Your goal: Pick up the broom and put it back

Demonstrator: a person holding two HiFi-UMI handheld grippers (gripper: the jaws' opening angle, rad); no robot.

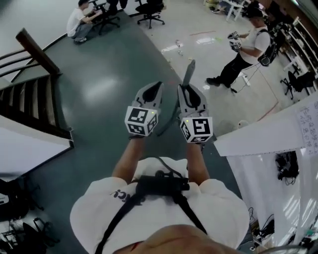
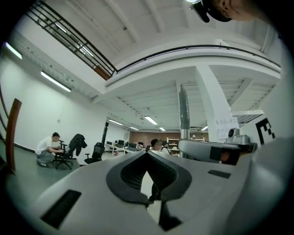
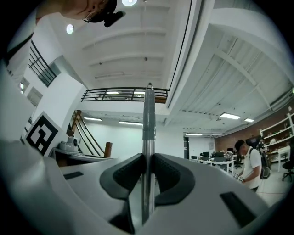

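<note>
The broom's metal handle [image 1: 189, 73] rises past my right gripper [image 1: 184, 88], whose jaws are shut on it; the broom's head is hidden from view. In the right gripper view the handle [image 3: 148, 114] stands upright between the dark pads [image 3: 130, 176], with its grey upper grip above my right gripper [image 3: 148, 158]. My left gripper [image 1: 158, 85] is held just left of the right one, its jaws together with nothing in them. In the left gripper view my left gripper [image 2: 147, 153] has its tips meeting, and the handle [image 2: 184, 110] shows to the right.
A dark wooden staircase [image 1: 31, 94] descends at the left. A white panel [image 1: 268, 134] juts in at the right. A person [image 1: 248, 47] stands ahead on the right and another [image 1: 79, 21] sits far left near office chairs [image 1: 150, 12]. Green floor lies ahead.
</note>
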